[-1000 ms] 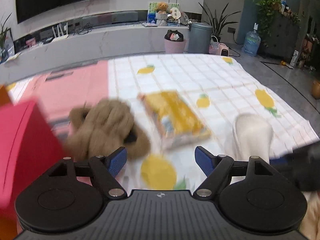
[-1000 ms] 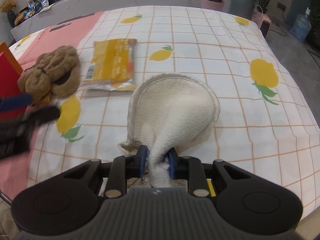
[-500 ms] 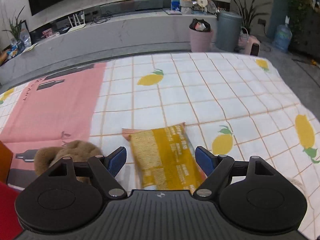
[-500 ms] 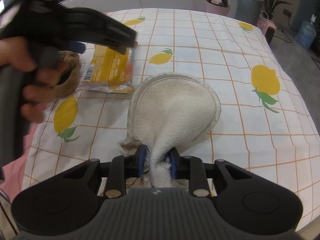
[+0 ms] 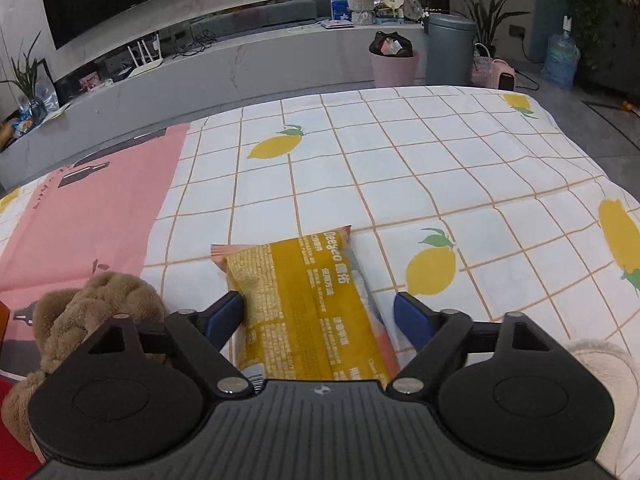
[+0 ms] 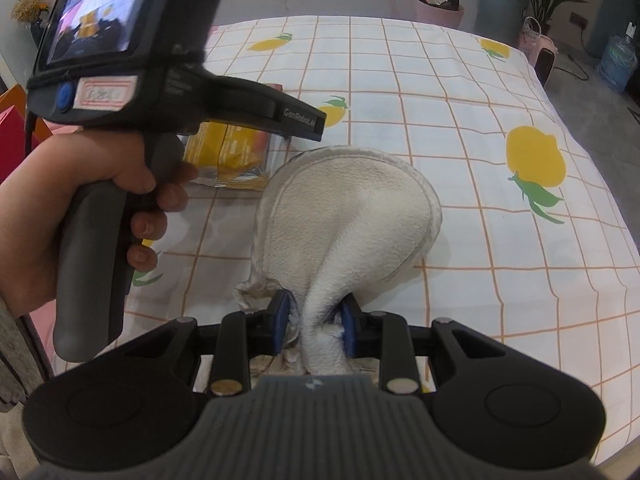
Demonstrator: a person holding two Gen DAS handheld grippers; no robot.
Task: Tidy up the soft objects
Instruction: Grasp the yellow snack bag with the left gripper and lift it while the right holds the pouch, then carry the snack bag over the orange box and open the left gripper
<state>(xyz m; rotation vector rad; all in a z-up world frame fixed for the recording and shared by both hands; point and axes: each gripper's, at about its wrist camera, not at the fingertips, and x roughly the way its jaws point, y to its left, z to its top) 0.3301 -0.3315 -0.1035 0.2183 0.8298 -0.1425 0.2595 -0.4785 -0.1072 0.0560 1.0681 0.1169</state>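
Note:
A yellow snack packet [image 5: 296, 276] lies flat on the lemon-print cloth. My left gripper [image 5: 318, 306] straddles its near end; the jaws are closing, the left pad at the packet's edge and the right pad clear of it. A brown plush toy [image 5: 96, 312] sits just left of that gripper. My right gripper [image 6: 314, 320] is shut on the pinched heel of a white fluffy slipper [image 6: 348, 208], which rests on the cloth, and its jaws are opening. The right wrist view shows a person's hand [image 6: 80, 208] holding the left gripper's handle above the packet [image 6: 228, 148].
A red box [image 6: 16, 132] stands at the table's left edge. The slipper's edge [image 5: 600, 364] shows right of the left gripper. The cloth [image 5: 400, 160] stretches bare to the far edge, with bins, plants and a long counter on the floor beyond.
The left gripper swung from over the brown plush to the yellow packet and sank lower, entering the right wrist view from the left. The right gripper stayed put on the slipper.

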